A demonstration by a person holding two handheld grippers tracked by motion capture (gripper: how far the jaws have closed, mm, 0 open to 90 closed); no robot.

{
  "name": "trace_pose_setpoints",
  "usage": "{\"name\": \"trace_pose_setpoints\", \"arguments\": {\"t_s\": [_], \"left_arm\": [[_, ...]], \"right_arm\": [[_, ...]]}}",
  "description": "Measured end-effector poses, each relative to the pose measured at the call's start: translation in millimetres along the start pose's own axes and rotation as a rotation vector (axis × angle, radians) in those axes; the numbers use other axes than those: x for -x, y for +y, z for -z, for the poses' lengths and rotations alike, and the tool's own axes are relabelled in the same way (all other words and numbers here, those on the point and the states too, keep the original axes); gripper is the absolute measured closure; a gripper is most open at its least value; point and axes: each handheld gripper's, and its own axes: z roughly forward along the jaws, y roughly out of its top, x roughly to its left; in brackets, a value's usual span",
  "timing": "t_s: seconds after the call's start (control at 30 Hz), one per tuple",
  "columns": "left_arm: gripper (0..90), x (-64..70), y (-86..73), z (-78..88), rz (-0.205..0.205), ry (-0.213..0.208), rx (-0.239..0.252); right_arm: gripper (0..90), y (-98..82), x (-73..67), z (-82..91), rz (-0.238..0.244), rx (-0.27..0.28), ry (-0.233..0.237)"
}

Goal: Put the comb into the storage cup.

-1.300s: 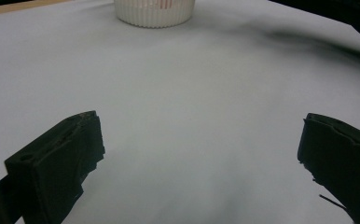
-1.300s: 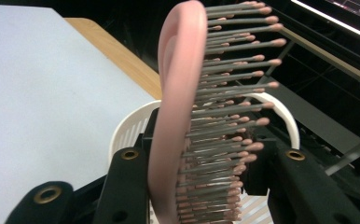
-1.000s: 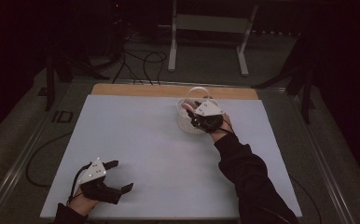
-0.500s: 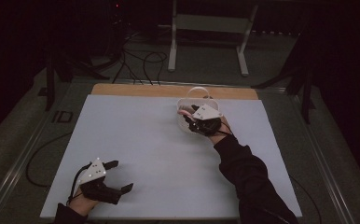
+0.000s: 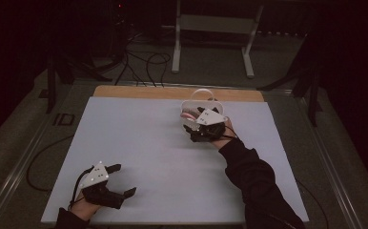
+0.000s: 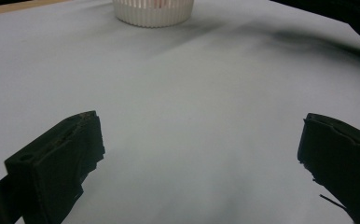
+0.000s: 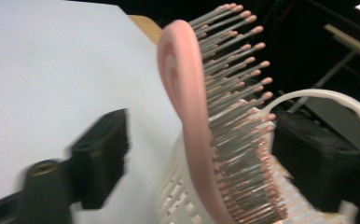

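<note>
A pink hairbrush (image 7: 187, 107) stands tilted in a white slatted basket (image 7: 178, 196), bristles facing right. My right gripper (image 7: 206, 144) is at the basket with the brush between its jaws. The jaws have just been opening, and the left one stands clear of the brush's back, so the gripper is open. From above, the right gripper (image 5: 194, 121) hangs at the basket (image 5: 206, 102) at the table's far middle, and a bit of the pink brush (image 5: 189, 115) peeks out. My left gripper (image 5: 125, 180) rests open near the front left corner, with nothing between its jaws (image 6: 201, 140).
The basket (image 6: 152, 11) has an arched white handle (image 7: 322, 95). The white tabletop (image 5: 139, 143) ends in a wooden strip (image 5: 139, 91) at the back. Cables and a metal stand's legs lie on the dark floor beyond.
The right gripper's jaws look wider apart at the basket than before. Both hands have kept their places.
</note>
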Motion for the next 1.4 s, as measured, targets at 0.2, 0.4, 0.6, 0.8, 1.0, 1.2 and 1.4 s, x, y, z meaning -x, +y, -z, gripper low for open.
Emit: {"name": "trace_pose_setpoints", "arguments": {"t_s": [0.2, 0.4, 0.6, 0.8, 1.0, 1.2, 1.4], "left_arm": [[0.1, 0.1, 0.1, 0.1, 0.000, 0.000, 0.000], [0.1, 0.0, 0.0, -0.1, -0.002, 0.000, 0.000], [0.1, -0.3, -0.1, 0.1, -0.002, 0.003, -0.001], [0.1, -0.5, -0.2, 0.6, -0.002, 0.006, 0.000], [0.1, 0.1, 0.1, 0.4, -0.002, 0.007, 0.001], [0.1, -0.2, 0.3, 0.8, -0.005, 0.009, 0.002], [0.1, 0.2, 0.4, 1.0, -0.007, 0.010, 0.004]], "right_arm": [[8.4, 1.9, 2.5, 0.1, -0.010, -0.006, 0.012], [8.2, 3.9, 4.1, 1.8, -0.005, -0.010, 0.004], [8.3, 4.5, 5.9, 3.9, -0.024, -0.003, 0.011], [8.3, 5.3, 7.8, 6.7, -0.037, -0.001, 0.016], [8.3, 7.7, 8.3, 14.3, -0.046, 0.006, 0.024], [8.3, 11.9, 9.9, 24.3, -0.072, 0.005, 0.045], [8.3, 14.3, 11.9, 33.7, -0.134, -0.014, 0.064]]}}
